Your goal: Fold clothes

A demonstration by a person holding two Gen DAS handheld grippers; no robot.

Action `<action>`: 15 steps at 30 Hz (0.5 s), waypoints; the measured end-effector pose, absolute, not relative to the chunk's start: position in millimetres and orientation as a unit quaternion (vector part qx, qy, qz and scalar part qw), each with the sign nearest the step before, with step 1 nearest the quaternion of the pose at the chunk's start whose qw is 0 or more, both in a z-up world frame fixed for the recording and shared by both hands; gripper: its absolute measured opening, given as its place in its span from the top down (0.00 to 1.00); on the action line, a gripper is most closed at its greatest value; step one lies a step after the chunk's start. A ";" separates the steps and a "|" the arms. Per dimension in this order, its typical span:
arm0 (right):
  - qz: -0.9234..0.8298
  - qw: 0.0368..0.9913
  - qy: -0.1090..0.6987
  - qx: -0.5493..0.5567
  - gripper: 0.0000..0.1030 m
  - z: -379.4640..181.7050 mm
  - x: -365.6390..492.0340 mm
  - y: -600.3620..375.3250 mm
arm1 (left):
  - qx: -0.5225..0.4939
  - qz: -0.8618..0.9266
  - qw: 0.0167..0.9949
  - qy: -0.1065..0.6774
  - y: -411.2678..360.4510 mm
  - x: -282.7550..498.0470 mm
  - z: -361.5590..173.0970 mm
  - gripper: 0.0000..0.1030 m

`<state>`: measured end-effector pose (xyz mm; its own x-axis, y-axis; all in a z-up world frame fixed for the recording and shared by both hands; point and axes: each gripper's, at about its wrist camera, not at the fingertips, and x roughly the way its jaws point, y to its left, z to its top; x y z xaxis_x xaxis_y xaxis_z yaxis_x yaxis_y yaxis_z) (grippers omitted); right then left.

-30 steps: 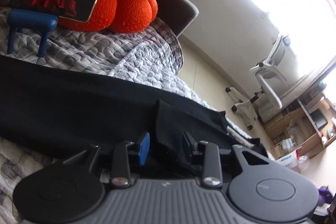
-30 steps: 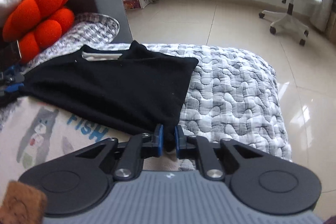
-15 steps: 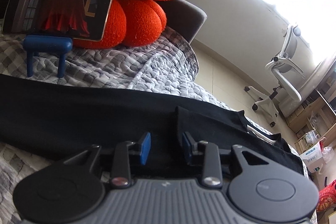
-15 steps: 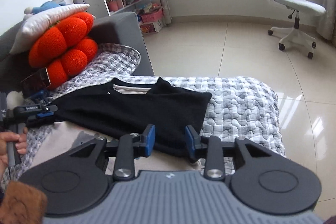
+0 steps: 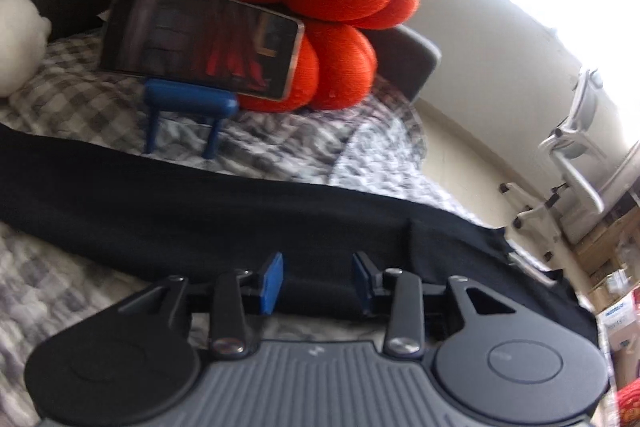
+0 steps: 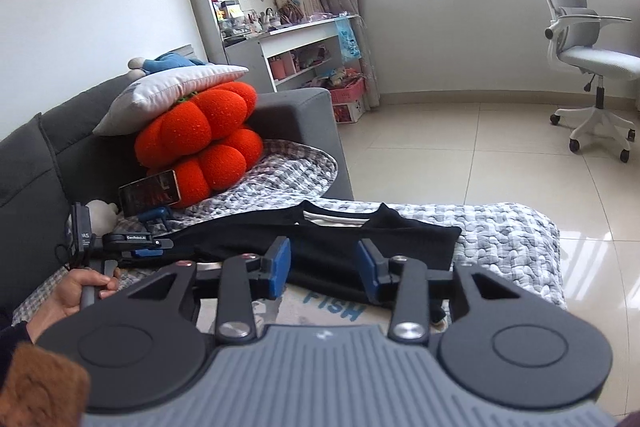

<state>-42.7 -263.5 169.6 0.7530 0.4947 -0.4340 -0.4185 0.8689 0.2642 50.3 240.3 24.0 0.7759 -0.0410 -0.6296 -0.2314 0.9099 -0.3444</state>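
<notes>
Through my left wrist camera, my left hand-held gripper point(image 5: 316, 277) is opening with nothing pinched, and the black garment point(image 5: 200, 211) lies as a flat band just ahead of its tips on the grey quilt point(image 5: 48, 287), with a phone point(image 5: 200, 39) on a blue stand beyond. Through my right wrist camera, my right hand-held gripper point(image 6: 324, 269) is also opening and empty, raised above the garment's point(image 6: 360, 247) near edge. It looks soft, light and limp, so I would pinch a hem corner or doubled edge.
</notes>
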 end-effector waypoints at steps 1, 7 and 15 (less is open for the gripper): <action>0.249 0.933 0.250 0.074 0.59 169.4 -46.9 -261.6 | -0.188 0.063 0.920 0.339 243.4 51.5 19.0 0.59; 0.248 0.931 0.255 0.080 0.59 155.7 -68.6 -261.0 | -0.178 0.095 0.922 0.330 272.8 37.9 11.4 0.60; 0.237 0.929 0.260 0.113 0.59 141.7 -104.1 -281.3 | -0.224 0.210 0.895 0.324 335.9 -5.8 10.3 0.57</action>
<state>-104.1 -281.3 141.7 0.7520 0.5002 -0.4294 -0.3824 0.8615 0.3339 -5.8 335.9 10.3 0.7025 0.2305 -0.6734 -0.5204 0.8118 -0.2650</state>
